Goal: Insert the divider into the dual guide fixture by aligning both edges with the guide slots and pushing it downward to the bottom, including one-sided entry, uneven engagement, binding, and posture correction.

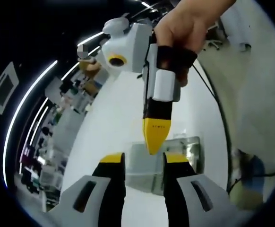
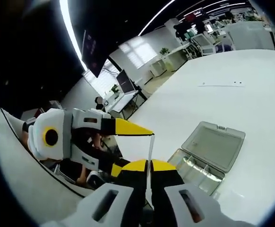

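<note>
Divider (image 2: 150, 150) pinched between right fingers (image 2: 136, 166).

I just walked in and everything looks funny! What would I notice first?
First, the right hand-held gripper pinching a thin clear divider upright, with the left hand-held gripper beside it. Then the clear plastic box lying open on the white table, just behind.

Your right gripper (image 2: 148, 166): divider (image 2: 150, 151) edge-on between its jaws, standing up from them. Your left gripper (image 2: 128, 127): to the left, its tip touching the divider's top. Open-lidded box (image 2: 208, 156): on the table (image 2: 251, 85), right of the divider, lid (image 2: 215, 144) lying behind the tray
</note>
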